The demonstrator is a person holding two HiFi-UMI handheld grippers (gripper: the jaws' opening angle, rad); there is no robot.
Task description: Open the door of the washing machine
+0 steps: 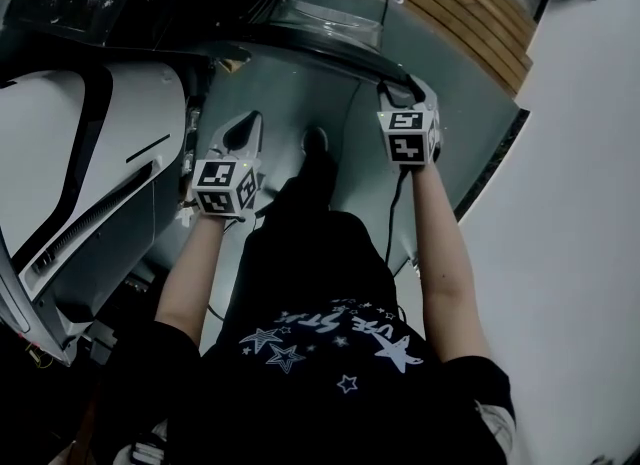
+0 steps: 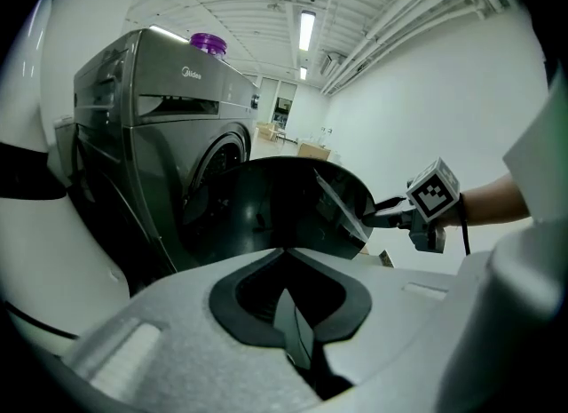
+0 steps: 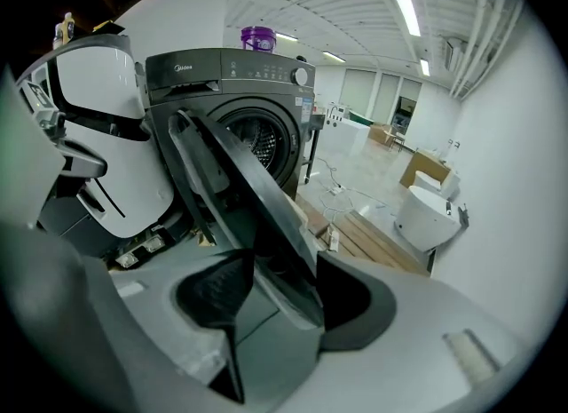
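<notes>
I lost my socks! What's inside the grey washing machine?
A shiny metal drum shows inside the dark grey front-loading washing machine. Its open round dark door covers the drum's lower part, so any laundry cannot be seen.

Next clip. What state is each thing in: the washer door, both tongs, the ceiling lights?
washing machine door: open, swung out wide.
right tongs: closed on the door's edge.
left tongs: shut, holding nothing.
ceiling lights: on.
</notes>
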